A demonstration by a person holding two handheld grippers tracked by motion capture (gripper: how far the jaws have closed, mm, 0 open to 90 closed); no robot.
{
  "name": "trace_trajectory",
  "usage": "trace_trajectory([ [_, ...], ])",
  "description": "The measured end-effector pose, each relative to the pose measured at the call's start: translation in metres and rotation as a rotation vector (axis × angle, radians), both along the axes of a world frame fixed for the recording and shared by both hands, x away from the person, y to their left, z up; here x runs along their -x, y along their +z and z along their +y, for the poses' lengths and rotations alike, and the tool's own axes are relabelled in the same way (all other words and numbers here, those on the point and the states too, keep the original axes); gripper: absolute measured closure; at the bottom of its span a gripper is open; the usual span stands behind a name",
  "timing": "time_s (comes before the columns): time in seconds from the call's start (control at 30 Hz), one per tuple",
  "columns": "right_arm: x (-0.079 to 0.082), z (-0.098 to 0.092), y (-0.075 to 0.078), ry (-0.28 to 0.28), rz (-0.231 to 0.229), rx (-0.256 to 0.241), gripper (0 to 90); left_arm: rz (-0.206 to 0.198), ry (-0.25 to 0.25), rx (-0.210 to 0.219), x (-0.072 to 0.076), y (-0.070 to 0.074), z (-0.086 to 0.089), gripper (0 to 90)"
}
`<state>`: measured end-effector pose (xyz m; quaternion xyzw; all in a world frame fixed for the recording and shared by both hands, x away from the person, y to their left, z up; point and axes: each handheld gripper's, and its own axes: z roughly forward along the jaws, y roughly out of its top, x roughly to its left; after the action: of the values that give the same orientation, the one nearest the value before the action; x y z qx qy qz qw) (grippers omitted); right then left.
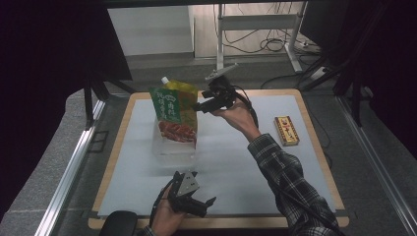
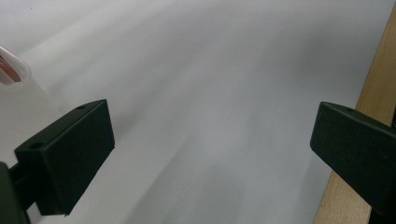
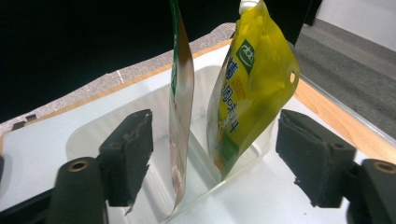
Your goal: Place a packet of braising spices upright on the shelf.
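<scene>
Right gripper [image 3: 215, 154] spread around two standing pouches; left gripper [image 1: 196, 199] spread and idle over the near table edge.

The right gripper's jaws stand wide apart, one on each outer side of the green pouch [image 3: 180, 107] and the yellow spouted pouch [image 3: 247, 88], touching neither; both pouches stand upright in the clear tray [image 3: 93, 133] at the far left of the white mat [image 1: 231, 162]. The left gripper pinches nothing. Risk: if the jaws close here, they may squeeze both pouches together, tip the thin green pouch, or drag the light tray. Release from above may let either pouch fall over the low wall. Legible marking: blue Chinese characters and a green-and-white round logo on the yellow pouch; the characters on the green pouch are too small to read. A small yellow-red box [image 1: 286, 131] lies well apart at right.
</scene>
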<state>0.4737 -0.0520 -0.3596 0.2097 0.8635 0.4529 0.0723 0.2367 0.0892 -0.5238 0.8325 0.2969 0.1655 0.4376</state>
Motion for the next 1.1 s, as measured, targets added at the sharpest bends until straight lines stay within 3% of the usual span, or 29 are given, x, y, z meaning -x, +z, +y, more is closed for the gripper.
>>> trace_trajectory([
  [0.53,0.011,-0.026,-0.010,-0.008,-0.027,-0.050,5.2,0.001,-0.005,-0.011,0.000,-0.001,-0.001,0.0],
  [0.73,0.015,-0.038,-0.014,-0.024,-0.061,-0.029,4.3,0.000,-0.005,-0.013,0.000,-0.001,-0.001,0.0],
  [1.1,0.023,-0.056,-0.020,-0.033,-0.055,-0.039,2.8,-0.002,-0.007,-0.015,0.000,-0.001,-0.002,0.0],
])
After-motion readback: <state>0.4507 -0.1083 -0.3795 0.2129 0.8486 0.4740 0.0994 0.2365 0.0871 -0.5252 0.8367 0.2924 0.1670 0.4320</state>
